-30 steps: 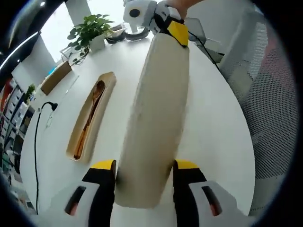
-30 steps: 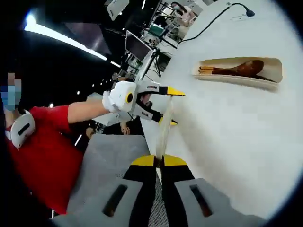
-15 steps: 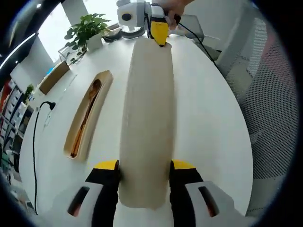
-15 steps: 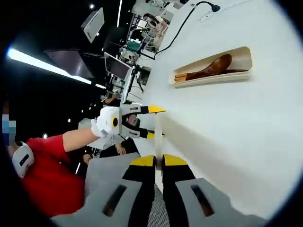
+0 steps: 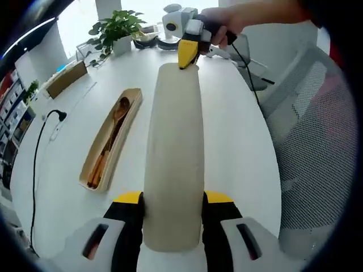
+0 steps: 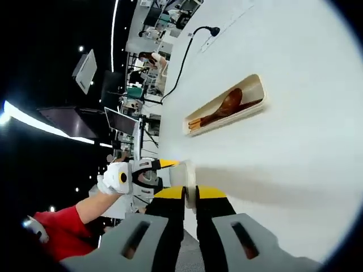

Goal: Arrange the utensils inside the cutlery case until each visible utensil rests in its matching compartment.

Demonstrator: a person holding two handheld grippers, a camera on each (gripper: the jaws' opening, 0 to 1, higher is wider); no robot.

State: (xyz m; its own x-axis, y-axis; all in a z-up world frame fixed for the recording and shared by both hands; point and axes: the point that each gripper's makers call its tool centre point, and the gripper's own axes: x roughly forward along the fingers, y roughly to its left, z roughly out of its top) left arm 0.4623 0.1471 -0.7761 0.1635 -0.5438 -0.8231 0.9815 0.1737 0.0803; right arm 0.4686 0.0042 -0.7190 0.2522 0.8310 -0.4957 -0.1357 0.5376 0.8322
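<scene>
Cutlery case lid (image 5: 173, 170) is held lengthwise between both grippers above the white worktop (image 5: 238, 130): left gripper (image 5: 173, 198) fingers clamp its near end, right gripper (image 5: 187, 54) pinches the far end. Left gripper view shows the lid's broad beige face; right gripper view shows it edge-on, right gripper (image 6: 190, 192) clenched on the thin edge. Case base (image 5: 110, 139) lies on the worktop well left of the lid, wooden spoon (image 6: 224, 106) and chopsticks (image 5: 101, 161) inside.

A long cream lid (image 5: 173, 164) is held lengthwise beside the open case (image 5: 111, 139) containing a wooden spoon (image 5: 117, 111).
</scene>
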